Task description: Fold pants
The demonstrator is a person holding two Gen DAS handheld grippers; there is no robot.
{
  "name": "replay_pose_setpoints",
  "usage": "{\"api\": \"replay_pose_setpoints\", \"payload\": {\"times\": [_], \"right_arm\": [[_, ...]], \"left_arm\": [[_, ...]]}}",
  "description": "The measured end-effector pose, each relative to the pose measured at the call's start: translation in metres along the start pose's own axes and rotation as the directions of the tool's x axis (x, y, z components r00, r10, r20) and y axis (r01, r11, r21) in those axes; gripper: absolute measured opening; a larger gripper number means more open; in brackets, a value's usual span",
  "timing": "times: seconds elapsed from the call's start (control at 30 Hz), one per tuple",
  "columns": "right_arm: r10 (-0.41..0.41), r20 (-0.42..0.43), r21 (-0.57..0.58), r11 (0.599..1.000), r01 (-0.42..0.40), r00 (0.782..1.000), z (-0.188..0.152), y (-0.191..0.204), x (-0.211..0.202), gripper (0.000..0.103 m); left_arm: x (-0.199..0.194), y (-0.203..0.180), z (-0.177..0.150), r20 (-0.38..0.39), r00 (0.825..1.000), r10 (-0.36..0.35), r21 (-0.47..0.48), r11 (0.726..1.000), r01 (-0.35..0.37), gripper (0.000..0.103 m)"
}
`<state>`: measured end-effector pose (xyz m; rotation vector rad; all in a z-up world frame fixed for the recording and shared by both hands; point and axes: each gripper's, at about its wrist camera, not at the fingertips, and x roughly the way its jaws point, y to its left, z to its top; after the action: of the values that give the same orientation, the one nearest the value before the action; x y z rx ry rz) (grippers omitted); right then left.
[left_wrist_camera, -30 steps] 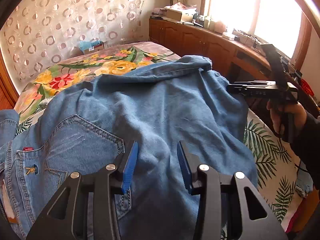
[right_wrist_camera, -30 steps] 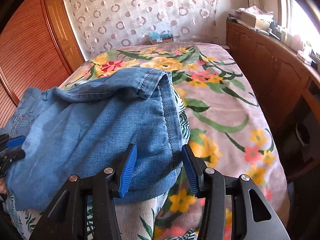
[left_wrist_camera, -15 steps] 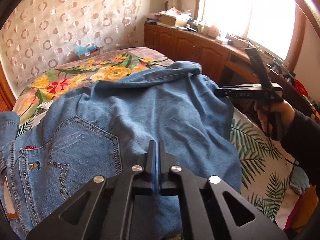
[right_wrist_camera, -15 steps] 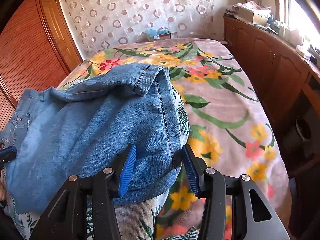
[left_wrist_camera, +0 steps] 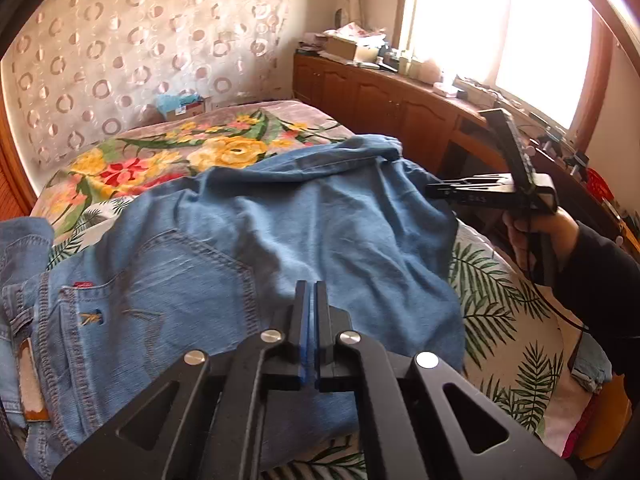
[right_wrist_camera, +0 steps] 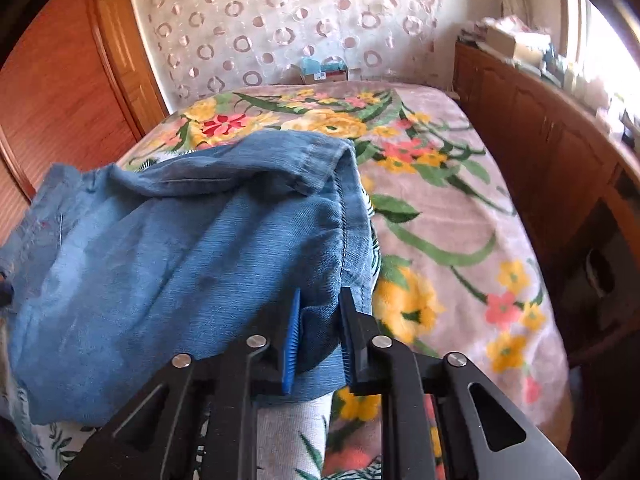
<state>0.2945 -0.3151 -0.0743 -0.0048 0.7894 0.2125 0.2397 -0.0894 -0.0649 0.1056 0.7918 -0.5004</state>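
Note:
Blue denim pants [left_wrist_camera: 248, 248] lie folded over on the flowered bed, back pocket and waistband at the left, leg hems at the far edge. My left gripper [left_wrist_camera: 311, 292] is shut just above the denim near the front fold; no cloth shows between its pads. My right gripper [right_wrist_camera: 318, 320] is narrowed around the front right corner of the folded pants [right_wrist_camera: 192, 248], with denim between the blue pads. The right gripper also shows in the left wrist view [left_wrist_camera: 436, 192], at the right edge of the pants, held by a hand.
The bed has a floral blanket [right_wrist_camera: 440, 208] with a leaf-print sheet [left_wrist_camera: 504, 312] at its near side. A wooden cabinet [left_wrist_camera: 384, 96] with clutter runs along the right under a bright window. Wooden doors [right_wrist_camera: 60, 88] stand at the left. A tissue box [right_wrist_camera: 322, 70] sits at the bedhead.
My left gripper shut from open and drew back slightly. My right gripper's jaws closed in on the corner of the pants.

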Motion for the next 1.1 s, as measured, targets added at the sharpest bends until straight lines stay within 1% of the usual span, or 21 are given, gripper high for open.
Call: {"api": "replay_pose_setpoints", "payload": {"times": [0.07,0.13,0.17,0.23,0.33,0.57,0.63,0.8,0.87,0.93,1.1], "right_arm": [[-0.002,0.017,-0.011,1.000,0.002,1.000,0.001,0.005,-0.007,0.017],[-0.002,0.041,-0.017,1.000,0.002,0.999,0.003,0.009,-0.016,0.016],[-0.002,0.053,-0.020,1.000,0.003,0.999,0.004,0.011,-0.021,0.016],[0.003,0.075,-0.023,1.000,-0.001,0.997,0.005,0.014,-0.029,0.015],[0.009,0.100,-0.035,0.999,-0.005,0.995,0.006,0.023,-0.041,0.015],[0.037,0.140,-0.094,0.995,-0.024,0.989,0.007,0.057,-0.065,0.015],[0.053,0.150,-0.112,0.993,-0.036,0.987,0.006,0.065,-0.070,0.015],[0.101,0.172,-0.170,0.983,-0.072,0.980,0.008,0.093,-0.081,0.015],[0.125,0.174,-0.189,0.978,-0.091,0.977,0.009,0.105,-0.085,0.015],[0.148,0.178,-0.205,0.972,-0.110,0.973,0.009,0.116,-0.088,0.014],[0.211,0.176,-0.246,0.955,-0.165,0.962,0.016,0.136,-0.085,0.014]], "left_arm": [[-0.002,0.006,-0.002,-0.012,1.000,-0.017,-0.015,1.000,0.017,0.001],[-0.005,0.009,-0.004,-0.016,1.000,-0.012,-0.011,1.000,0.012,0.005],[-0.007,0.011,-0.006,-0.017,1.000,-0.016,-0.013,1.000,0.016,0.008],[-0.009,0.015,-0.009,-0.016,1.000,-0.022,-0.019,1.000,0.022,0.018],[-0.018,0.025,-0.014,0.000,1.000,-0.026,-0.042,0.999,0.026,0.024],[-0.038,0.045,-0.022,0.030,1.000,-0.007,-0.060,0.998,0.009,0.031],[-0.045,0.053,-0.026,0.041,0.999,-0.001,-0.068,0.998,0.004,0.037],[-0.060,0.068,-0.036,0.057,0.998,0.022,-0.085,0.996,-0.018,0.039],[-0.067,0.075,-0.039,0.068,0.997,0.019,-0.090,0.996,-0.013,0.039],[-0.072,0.082,-0.040,0.071,0.997,0.035,-0.095,0.995,-0.028,0.040],[-0.090,0.101,-0.043,0.089,0.994,0.061,-0.111,0.993,-0.051,0.041]]}}
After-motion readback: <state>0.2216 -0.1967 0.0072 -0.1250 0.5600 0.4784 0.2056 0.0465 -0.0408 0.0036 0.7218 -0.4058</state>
